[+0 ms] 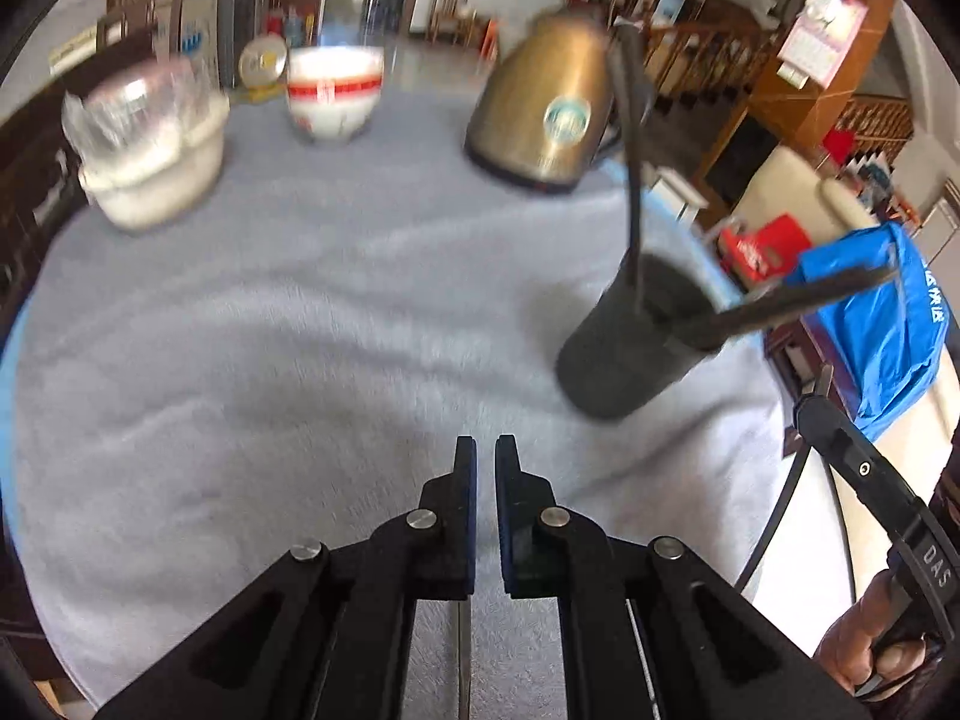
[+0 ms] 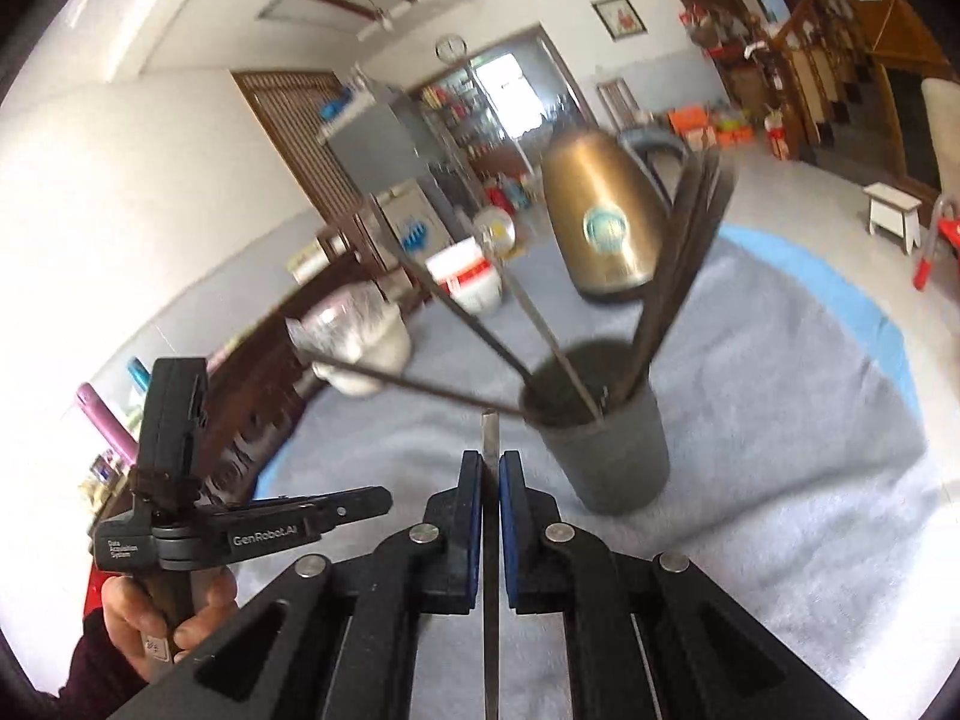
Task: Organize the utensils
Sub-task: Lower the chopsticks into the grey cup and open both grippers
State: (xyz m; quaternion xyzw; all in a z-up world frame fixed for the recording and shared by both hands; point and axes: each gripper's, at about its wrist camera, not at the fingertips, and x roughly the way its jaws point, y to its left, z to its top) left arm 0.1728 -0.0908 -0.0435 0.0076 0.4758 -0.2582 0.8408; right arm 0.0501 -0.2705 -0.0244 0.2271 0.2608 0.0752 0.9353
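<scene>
Carrying a thin metal utensil, the right gripper pinches its shaft and hangs just short of the cup, which already holds several utensils on the table. Next, I judge, the tip must clear the rim, then drop. The left gripper is nearly closed, seemingly empty. A kettle stands beyond.
</scene>
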